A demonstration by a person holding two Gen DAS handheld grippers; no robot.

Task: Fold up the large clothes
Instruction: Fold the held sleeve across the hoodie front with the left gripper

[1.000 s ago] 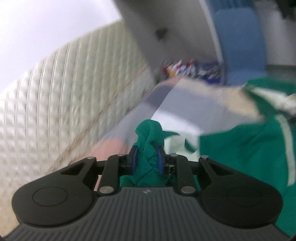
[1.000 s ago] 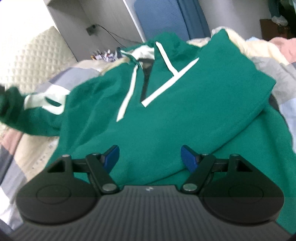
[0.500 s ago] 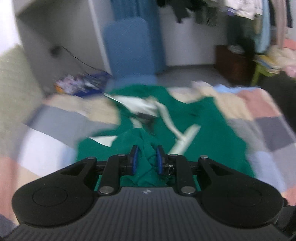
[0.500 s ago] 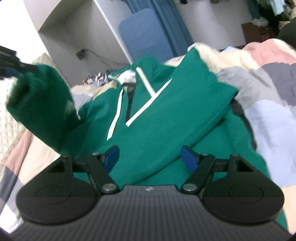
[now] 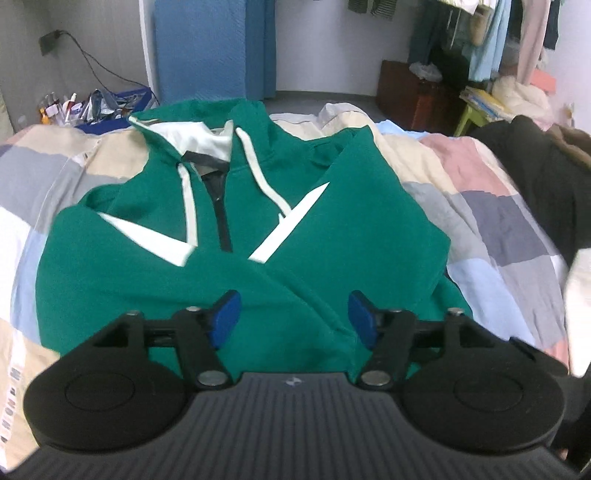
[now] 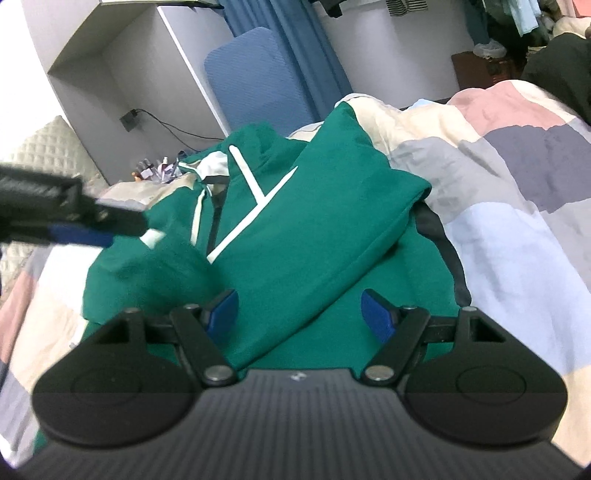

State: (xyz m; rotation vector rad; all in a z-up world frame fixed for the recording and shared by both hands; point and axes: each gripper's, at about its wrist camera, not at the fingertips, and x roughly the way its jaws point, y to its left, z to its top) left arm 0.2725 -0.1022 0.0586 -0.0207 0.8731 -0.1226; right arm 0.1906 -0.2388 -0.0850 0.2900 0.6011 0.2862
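A green hoodie with white stripes and drawstrings lies on a patchwork bedspread, both sleeves folded across its chest. My left gripper is open and empty, just above the crossed sleeves near the hem. My right gripper is open and empty above the hoodie on its right side. The left gripper also shows at the left edge of the right wrist view, over the left sleeve.
A quilted headboard stands at the left. A blue mat leans on the far wall beside a crate of clutter. Dark clothes lie on the bed's right side. Hanging clothes are at the far right.
My left gripper carried the left sleeve from the headboard side over the chest, then opened and let it go. The sleeve now lies folded. My right gripper stayed open.
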